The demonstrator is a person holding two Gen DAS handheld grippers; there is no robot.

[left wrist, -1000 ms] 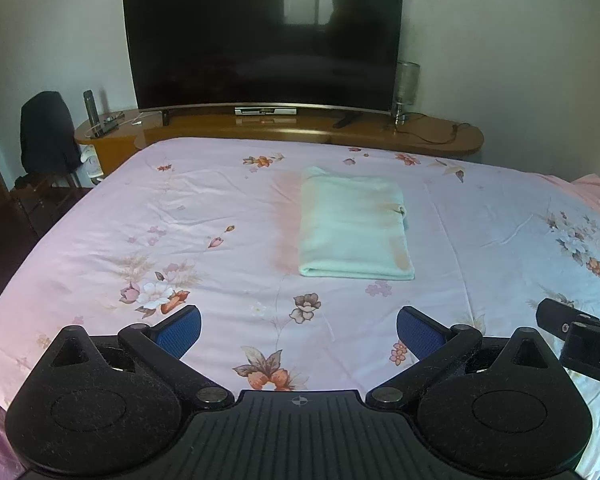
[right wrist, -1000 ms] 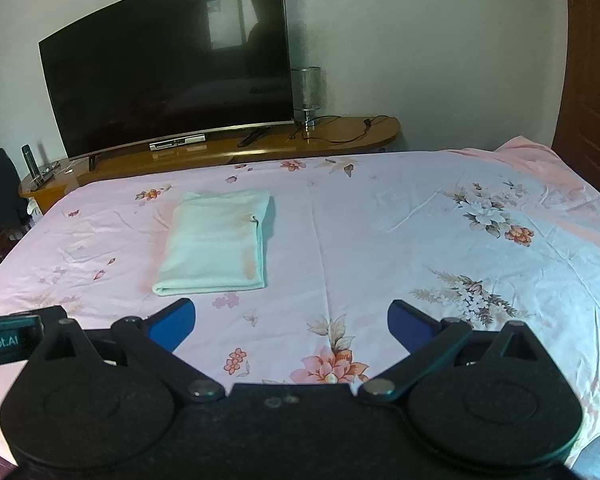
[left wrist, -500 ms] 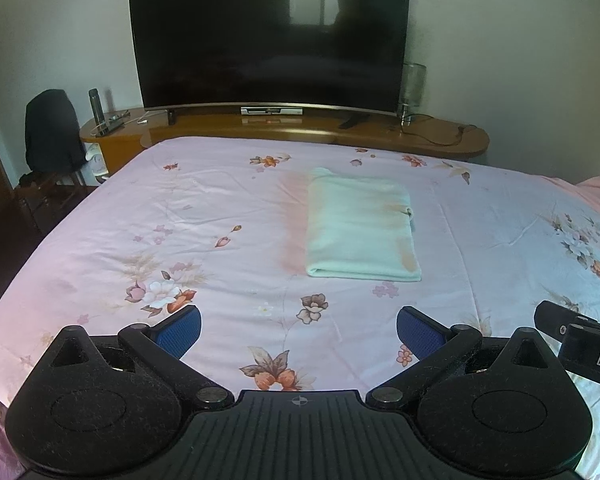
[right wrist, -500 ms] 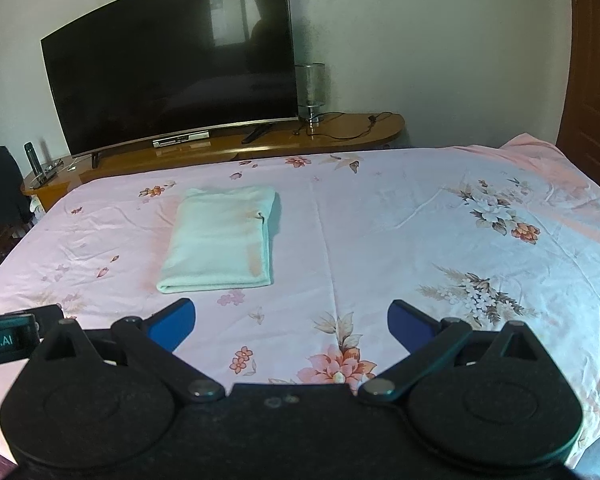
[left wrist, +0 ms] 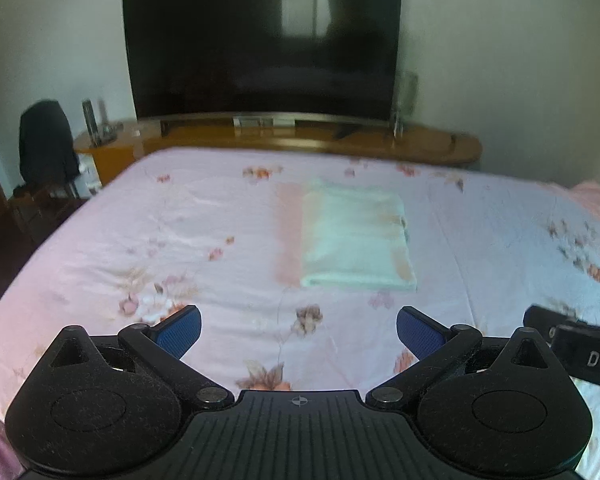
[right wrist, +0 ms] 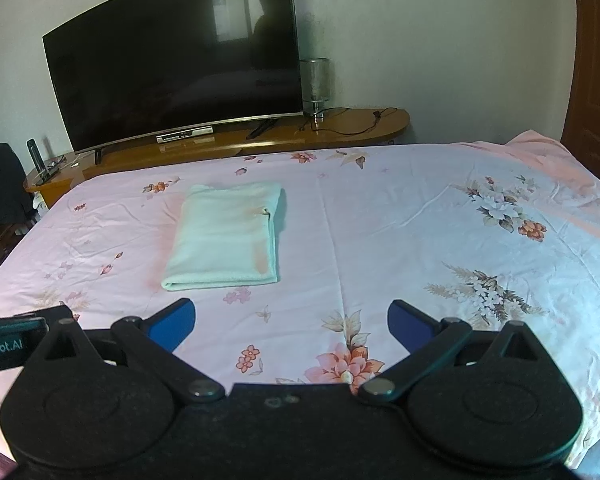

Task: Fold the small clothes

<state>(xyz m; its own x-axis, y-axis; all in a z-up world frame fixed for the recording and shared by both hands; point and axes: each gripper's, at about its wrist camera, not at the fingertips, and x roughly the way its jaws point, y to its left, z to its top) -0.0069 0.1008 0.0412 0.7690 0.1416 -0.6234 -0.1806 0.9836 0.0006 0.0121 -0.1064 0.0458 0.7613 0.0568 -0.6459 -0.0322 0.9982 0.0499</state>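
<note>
A pale mint cloth lies folded into a neat rectangle on the pink flowered bedsheet. In the right wrist view the same folded cloth sits to the left of centre. My left gripper hangs open above the near part of the bed, well short of the cloth, with nothing between its blue pads. My right gripper is open too and holds nothing, nearer than the cloth and to its right. Each gripper's black body shows at the edge of the other's view.
A large dark television stands on a long wooden cabinet beyond the bed's far edge. A glass lamp and cables sit on the cabinet's right end. A dark chair stands at far left. A brown door is at right.
Both grippers have drifted slightly, shifting the views; the left view is now motion-blurred. The folded cloth has stayed put and both grippers remain open.
</note>
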